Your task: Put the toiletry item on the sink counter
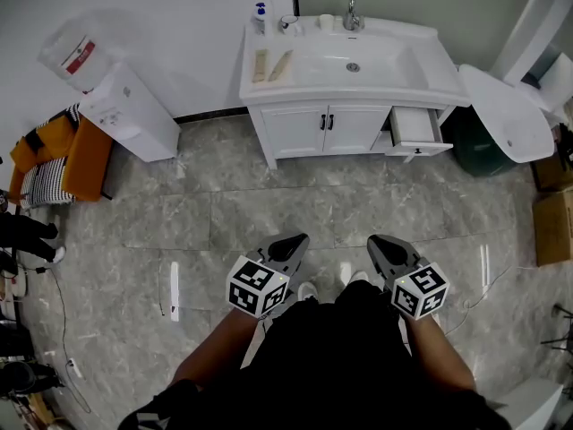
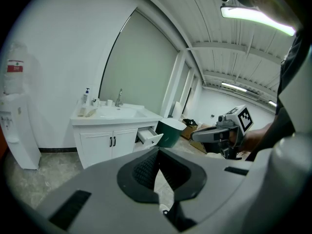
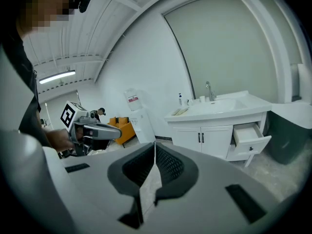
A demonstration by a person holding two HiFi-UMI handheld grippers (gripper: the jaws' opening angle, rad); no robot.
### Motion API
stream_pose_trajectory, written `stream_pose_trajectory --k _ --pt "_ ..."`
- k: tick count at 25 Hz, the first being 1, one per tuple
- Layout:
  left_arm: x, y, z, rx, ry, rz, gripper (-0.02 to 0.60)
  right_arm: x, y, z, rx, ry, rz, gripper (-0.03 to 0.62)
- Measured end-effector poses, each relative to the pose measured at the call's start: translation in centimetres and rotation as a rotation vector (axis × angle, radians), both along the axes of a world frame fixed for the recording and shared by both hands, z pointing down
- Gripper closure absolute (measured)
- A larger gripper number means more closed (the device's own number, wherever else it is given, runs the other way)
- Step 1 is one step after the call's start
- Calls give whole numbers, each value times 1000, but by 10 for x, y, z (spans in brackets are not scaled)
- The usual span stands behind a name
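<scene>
Facing the vanity (image 1: 345,119) across bare floor (image 1: 224,213), the left gripper (image 1: 300,238) and right gripper (image 1: 376,240) sit side by side at waist height. Both are clenched with nothing between the jaws.

The toiletries are all on the counter (image 1: 430,65). A pump bottle (image 1: 260,14) stands at the back left corner, with a cup (image 1: 288,23) just beside it. Two flat pieces (image 1: 260,64) lie side by side left of the basin. Which of these the task means cannot be told. The tap (image 1: 351,13) rises behind the basin.

An open drawer (image 1: 414,125) juts out at the vanity's right end. Next to it stands a green bin (image 1: 474,146) under a white curved panel (image 1: 506,110). A water dispenser (image 1: 134,110) stands against the wall to the vanity's left, with an orange chair (image 1: 76,155) beyond it.

The floor is grey glossy tile and the walls are white. A cable (image 1: 58,312) trails along the floor's left edge, and a cardboard box (image 1: 555,227) sits at the right edge. Between the grippers and the vanity doors the tiles lie open. The drawer front and bin narrow the right-hand approach.
</scene>
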State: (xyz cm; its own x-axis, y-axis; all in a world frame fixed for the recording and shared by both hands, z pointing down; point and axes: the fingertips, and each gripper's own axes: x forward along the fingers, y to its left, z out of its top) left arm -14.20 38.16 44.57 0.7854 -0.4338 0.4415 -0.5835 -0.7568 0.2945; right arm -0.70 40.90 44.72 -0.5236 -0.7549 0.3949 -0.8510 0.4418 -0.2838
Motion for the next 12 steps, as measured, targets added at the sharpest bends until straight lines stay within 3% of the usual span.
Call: stream_pose_trajectory --k 12 --pt "20 -44 7 -10 -6 -15 581 24 -49 10 -13 -18 12 589"
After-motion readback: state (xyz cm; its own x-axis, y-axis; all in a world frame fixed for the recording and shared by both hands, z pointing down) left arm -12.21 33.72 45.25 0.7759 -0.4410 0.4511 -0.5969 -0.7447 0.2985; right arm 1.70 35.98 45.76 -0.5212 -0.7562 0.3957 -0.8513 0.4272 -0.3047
